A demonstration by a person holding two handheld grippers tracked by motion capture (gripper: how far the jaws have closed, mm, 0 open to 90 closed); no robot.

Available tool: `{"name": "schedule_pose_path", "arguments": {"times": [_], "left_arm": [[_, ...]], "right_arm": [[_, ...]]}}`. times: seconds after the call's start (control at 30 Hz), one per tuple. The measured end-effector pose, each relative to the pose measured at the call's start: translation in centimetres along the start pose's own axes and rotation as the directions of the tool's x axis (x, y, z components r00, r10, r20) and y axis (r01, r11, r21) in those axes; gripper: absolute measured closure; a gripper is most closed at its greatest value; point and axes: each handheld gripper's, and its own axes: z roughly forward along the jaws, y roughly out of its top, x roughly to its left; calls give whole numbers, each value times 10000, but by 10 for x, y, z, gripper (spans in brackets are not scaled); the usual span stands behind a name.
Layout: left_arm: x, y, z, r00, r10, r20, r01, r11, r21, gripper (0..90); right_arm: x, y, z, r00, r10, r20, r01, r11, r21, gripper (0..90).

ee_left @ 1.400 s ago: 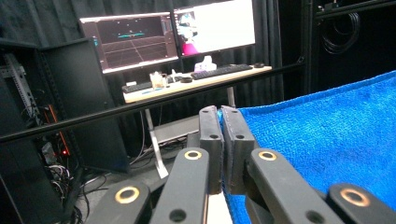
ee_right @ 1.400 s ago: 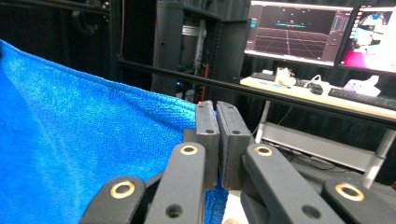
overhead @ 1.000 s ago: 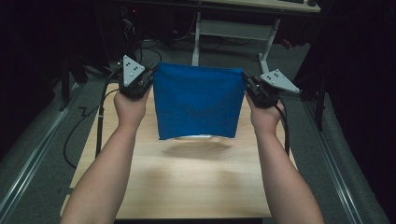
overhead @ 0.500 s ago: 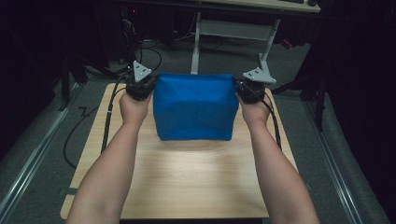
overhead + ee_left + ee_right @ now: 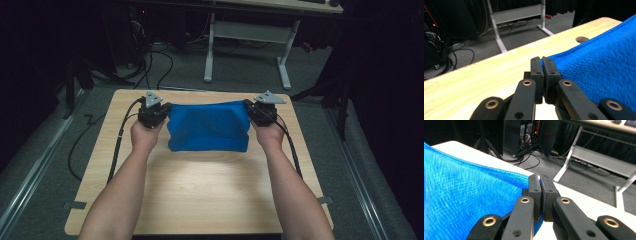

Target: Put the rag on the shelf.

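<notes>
With the left gripper (image 5: 162, 111) and right gripper (image 5: 251, 110) each pinching a corner of the blue terry-cloth towel (image 5: 208, 126), I'd keep it taut and lay it flat on the light wooden table (image 5: 200, 195), though its bottom edge probably touches already.

The lower half of the tabletop (image 5: 200, 195) lies bare between the forearms, open for passage. At frame centre the blue cloth (image 5: 209, 127) spans the gap between both hands, blocking the way across.

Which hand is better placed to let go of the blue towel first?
Neither clearly. The left gripper and the right gripper are each shut on a far corner of the towel, whose near edge lies on the table. Right, perhaps.
</notes>
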Motion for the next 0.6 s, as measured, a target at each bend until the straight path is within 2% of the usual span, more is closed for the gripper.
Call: {"name": "schedule_pose_path", "arguments": {"times": [0.1, 0.23, 0.6], "left_arm": [[-2, -6, 1, 9999, -34, 143, 30, 9998, 216, 881], [-4, -13, 2, 9997, -110, 222, 105, 9997, 242, 881], [-7, -36, 6, 9987, -297, 415, 269, 9974, 671, 881]], "right_arm": [[0, -10, 0, 9996, 256, -91, -255, 9996, 78, 886], [0, -19, 2, 9984, 520, -214, -517, 9985, 152, 886], [5, -36, 8, 9968, 714, -361, -697, 9966, 448, 885]]}}
